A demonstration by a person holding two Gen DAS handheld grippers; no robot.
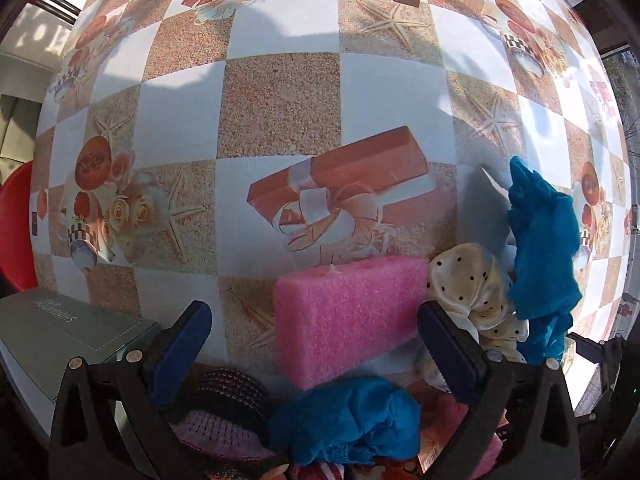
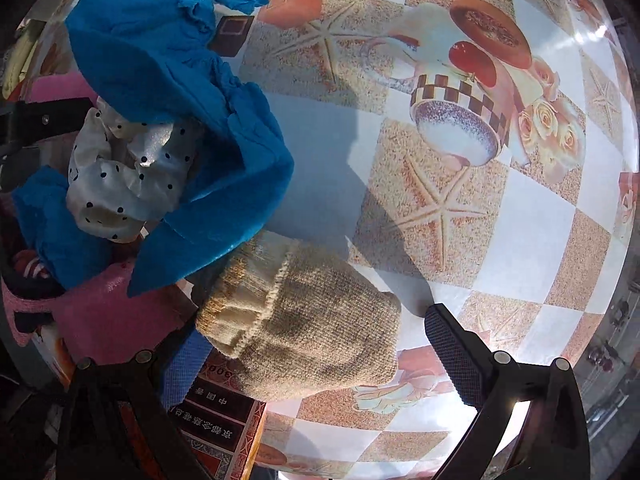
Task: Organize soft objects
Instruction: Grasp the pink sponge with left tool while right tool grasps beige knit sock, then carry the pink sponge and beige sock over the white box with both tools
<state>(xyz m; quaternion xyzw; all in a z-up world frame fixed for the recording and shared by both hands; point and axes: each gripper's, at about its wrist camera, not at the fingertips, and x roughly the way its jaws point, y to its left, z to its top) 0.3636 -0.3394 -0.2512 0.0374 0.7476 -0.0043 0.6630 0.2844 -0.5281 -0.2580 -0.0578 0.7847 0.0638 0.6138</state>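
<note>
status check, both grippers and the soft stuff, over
Left gripper open, pink sponge between its fingers. Right gripper open, over beige knit. Blue cloth and dotted cloth heaped alongside, crowding the left.

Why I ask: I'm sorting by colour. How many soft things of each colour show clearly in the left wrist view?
Pink: 2, sponge, knit piece
Blue: 2, right cloth, lower cloth
Cream, dotted: 1, scrunchie
Total: 5; bottom scraps unclear.

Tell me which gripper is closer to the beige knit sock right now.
Right. The right gripper has the beige knit sock lying between its open fingers. The left gripper is open over the pink sponge; the sock is not in its view.
</note>
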